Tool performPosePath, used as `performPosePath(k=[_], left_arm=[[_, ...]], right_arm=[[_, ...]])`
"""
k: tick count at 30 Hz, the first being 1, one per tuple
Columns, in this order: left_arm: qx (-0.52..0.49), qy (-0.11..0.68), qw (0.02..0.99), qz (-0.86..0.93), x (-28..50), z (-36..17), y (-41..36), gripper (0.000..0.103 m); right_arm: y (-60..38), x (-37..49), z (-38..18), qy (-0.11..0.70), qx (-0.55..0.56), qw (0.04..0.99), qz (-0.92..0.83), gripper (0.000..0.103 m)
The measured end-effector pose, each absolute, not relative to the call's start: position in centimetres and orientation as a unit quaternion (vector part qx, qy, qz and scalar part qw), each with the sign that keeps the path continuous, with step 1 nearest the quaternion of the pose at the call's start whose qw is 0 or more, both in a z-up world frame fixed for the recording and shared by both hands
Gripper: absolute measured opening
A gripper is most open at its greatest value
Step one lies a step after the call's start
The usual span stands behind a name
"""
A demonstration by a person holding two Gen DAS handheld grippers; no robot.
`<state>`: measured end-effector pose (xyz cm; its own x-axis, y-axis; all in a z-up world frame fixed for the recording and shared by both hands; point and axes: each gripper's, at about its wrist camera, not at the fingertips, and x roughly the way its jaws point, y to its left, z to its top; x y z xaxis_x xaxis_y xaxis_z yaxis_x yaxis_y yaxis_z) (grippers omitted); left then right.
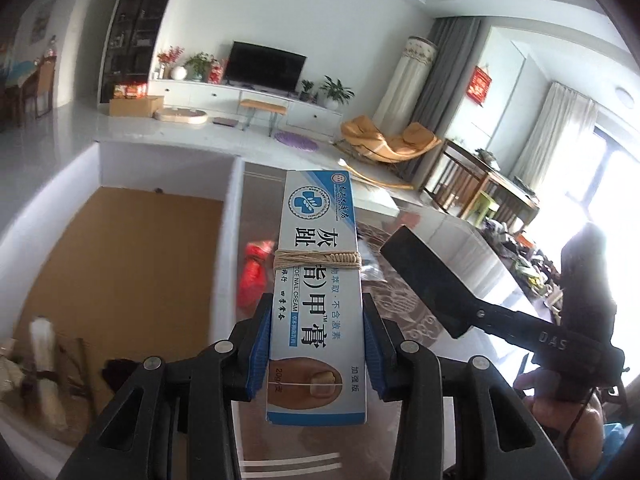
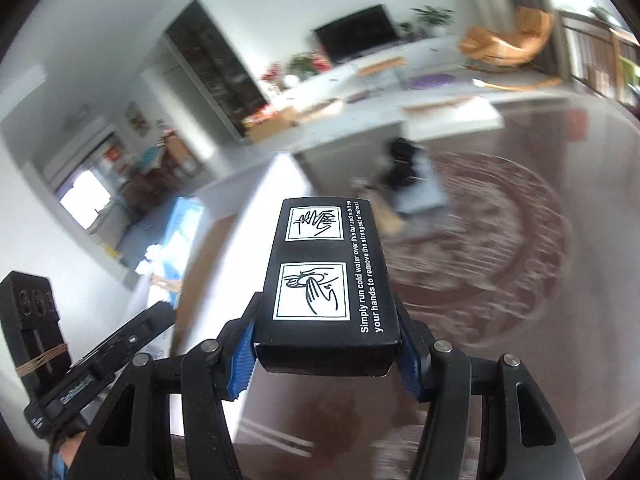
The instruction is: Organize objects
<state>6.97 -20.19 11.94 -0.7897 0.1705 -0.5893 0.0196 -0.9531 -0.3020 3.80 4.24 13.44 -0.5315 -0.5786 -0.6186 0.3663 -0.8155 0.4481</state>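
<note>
The left gripper [image 1: 317,344] is clamped on the nail cream box [image 1: 318,276], long axis pointing to 12 o'clock; the white bin [image 1: 234,216] lies at 10 o'clock, nearer this hand; the right gripper [image 2: 326,356] pinches the black soap box [image 2: 326,276].

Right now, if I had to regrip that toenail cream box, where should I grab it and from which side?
Grip the toenail cream box across its narrow width, on the two long side faces below the twine band, coming in lengthwise from the near end. Those faces are flat and parallel, as the left gripper holds them now.
</note>
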Motion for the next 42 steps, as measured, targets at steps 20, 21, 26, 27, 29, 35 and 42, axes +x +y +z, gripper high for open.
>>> performPosePath(k=[20,21,26,27,29,35,42], left_arm=[[-0.377,-0.121,-0.159,0.905,8.4,6.9,-29.1,0.084],[-0.373,-0.119,-0.138,0.91,8.2,7.3,-27.8,0.084],[-0.375,-0.098,0.007,0.922,7.5,8.7,-19.1,0.087],[-0.384,-0.094,0.045,0.917,7.4,8.8,-16.6,0.096],[-0.402,-0.087,0.11,0.905,7.0,8.2,-12.4,0.103],[-0.44,-0.008,0.121,0.89,3.1,2.7,-3.8,0.103],[-0.45,0.024,0.048,0.891,-2.1,-2.4,-3.2,0.103]], right_arm=[[-0.8,4.6,7.9,-0.074,0.401,0.247,-0.879,0.103],[0.9,3.9,6.9,-0.076,0.414,0.22,-0.88,0.103],[10.4,2.6,2.7,-0.079,0.453,0.076,-0.885,0.103],[11.8,2.8,2.4,-0.075,0.451,0.054,-0.888,0.103],[14.1,2.4,1.8,-0.063,0.451,0.02,-0.89,0.103],[15.0,1.6,1.1,-0.02,0.457,-0.005,-0.889,0.103],[13.7,1.3,-0.1,0.015,0.473,0.009,-0.881,0.103]])
